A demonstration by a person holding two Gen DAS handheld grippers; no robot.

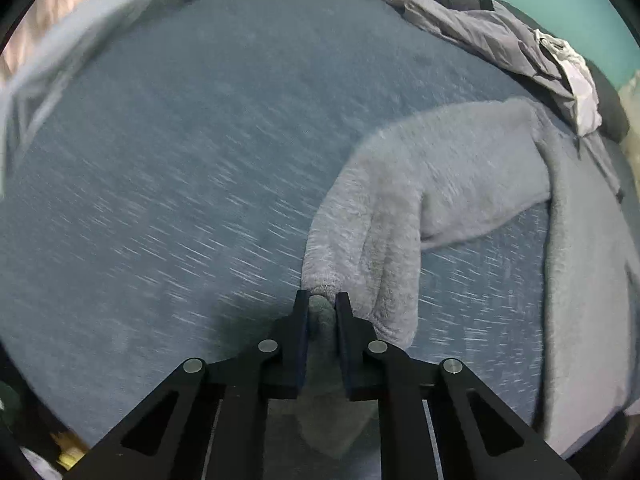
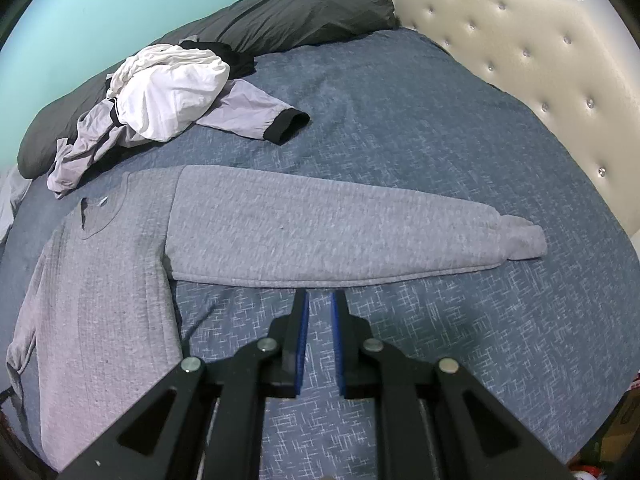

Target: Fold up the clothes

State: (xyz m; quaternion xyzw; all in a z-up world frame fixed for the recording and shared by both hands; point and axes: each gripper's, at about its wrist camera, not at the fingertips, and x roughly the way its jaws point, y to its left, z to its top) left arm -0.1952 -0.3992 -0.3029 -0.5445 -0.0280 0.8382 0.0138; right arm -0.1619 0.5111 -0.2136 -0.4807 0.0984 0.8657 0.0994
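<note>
- Grey sweatshirt (image 2: 104, 280) lies flat on the blue bedspread (image 2: 400, 120), body at the left of the right wrist view, neckline toward the clothes pile.
- Its one sleeve (image 2: 320, 236) is stretched straight out to the right, cuff (image 2: 520, 240) pointing toward the headboard side.
- Its other sleeve (image 1: 400, 208) is bent over in the left wrist view, and the sleeve end (image 1: 322, 308) sits between the left gripper's fingers.
- Left gripper (image 1: 322, 300) angled steeply down at the bed, jaws pinching that sleeve end; grey fabric fills the gap and bulges below the pads.
- Left view is motion-smeared, so the bedspread pattern reads as streaks.
- Right gripper (image 2: 320, 300) also pitched down, tips just short of the outstretched sleeve's lower edge, not touching it.
- Right jaws are drawn close with a narrow slot; only bedspread shows through, nothing held. Blue pads (image 2: 305, 320) visible on the inner faces.
- Farther out: pile of unfolded clothes, a white garment (image 2: 168, 92) on top of a lilac jacket (image 2: 240, 112) with a black cuff.
- Dark pillow (image 2: 300, 12) behind the pile, against the teal wall (image 2: 60, 8).
- Cream tufted headboard (image 2: 520, 60) runs along the right edge of the bed.
</note>
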